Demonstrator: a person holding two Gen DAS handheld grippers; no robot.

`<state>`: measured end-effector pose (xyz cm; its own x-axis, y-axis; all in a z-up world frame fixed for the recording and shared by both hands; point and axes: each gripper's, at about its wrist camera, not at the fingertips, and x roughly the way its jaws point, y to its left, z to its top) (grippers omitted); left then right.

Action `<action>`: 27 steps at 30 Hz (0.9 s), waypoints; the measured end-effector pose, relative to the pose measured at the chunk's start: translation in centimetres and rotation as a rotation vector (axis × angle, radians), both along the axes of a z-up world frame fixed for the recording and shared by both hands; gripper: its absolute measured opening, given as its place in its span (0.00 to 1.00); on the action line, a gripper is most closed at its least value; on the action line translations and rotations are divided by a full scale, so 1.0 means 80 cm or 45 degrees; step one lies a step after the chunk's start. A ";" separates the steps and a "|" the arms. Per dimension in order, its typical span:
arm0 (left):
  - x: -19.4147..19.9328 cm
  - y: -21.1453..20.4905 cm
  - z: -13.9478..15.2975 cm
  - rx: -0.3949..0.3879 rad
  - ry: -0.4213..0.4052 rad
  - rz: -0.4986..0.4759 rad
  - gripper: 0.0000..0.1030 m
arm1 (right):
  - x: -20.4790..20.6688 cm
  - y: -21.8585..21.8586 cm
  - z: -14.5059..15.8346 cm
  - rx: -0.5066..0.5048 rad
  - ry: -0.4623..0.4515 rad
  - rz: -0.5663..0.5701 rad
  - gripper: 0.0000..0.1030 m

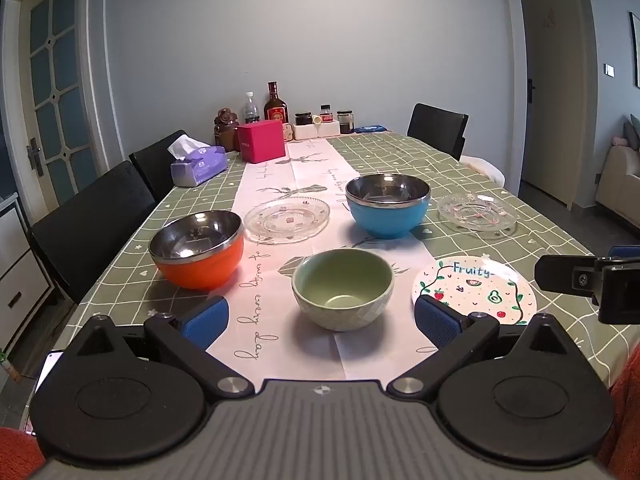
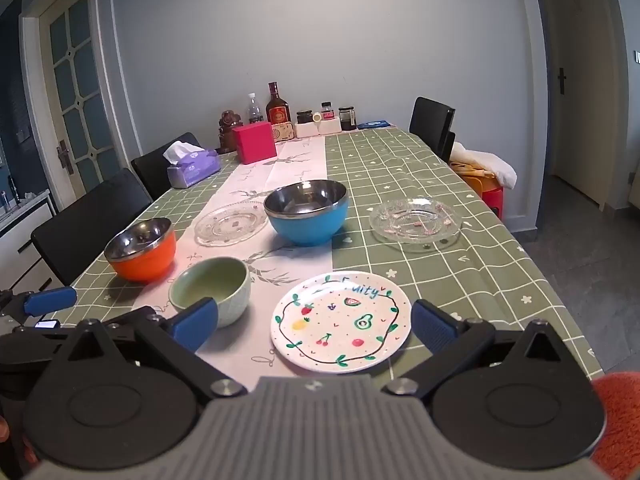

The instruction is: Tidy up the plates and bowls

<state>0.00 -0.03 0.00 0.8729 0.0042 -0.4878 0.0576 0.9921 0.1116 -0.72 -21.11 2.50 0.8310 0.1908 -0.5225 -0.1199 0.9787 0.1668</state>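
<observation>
Standing rim-up on the worktop (image 1: 400,152) are three bowls and three plates, all round with no long axis. Left gripper (image 1: 321,316): jaws spread wide, holding nothing, angled downward. Directly ahead of it, between the lines of its blue pads, sits one green ceramic bowl (image 1: 343,288); ahead and left, one orange steel-lined bowl (image 1: 197,249); farther ahead and right, one blue steel-lined bowl (image 1: 387,205). Right gripper (image 2: 315,326): jaws likewise fully apart, empty, angled downward. Just ahead of it, between its pads but untouched, lies one white fruit-painted plate (image 2: 341,321), its "Fruity" lettering on the edge farthest from the gripper. Two clear glass plates lie flat: one (image 2: 231,224) ahead and left of the right gripper, between the orange and blue bowls; the other (image 2: 415,220) ahead and right, well apart from the rest. Far beyond both grippers: one pink box (image 1: 261,140), one tissue pack (image 1: 199,165).
</observation>
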 end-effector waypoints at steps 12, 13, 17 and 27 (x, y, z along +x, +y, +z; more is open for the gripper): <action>0.000 0.000 -0.003 -0.017 0.011 -0.003 1.00 | 0.000 -0.001 0.004 -0.002 0.004 -0.005 0.98; 0.000 0.000 -0.003 -0.018 0.011 -0.004 1.00 | -0.001 -0.002 0.006 -0.001 0.005 -0.007 0.98; 0.002 0.001 -0.005 -0.025 0.016 0.000 1.00 | -0.004 -0.001 -0.008 -0.003 0.024 -0.012 0.98; 0.003 0.002 -0.006 -0.040 0.023 0.002 1.00 | 0.003 0.000 -0.007 -0.009 0.045 -0.018 0.98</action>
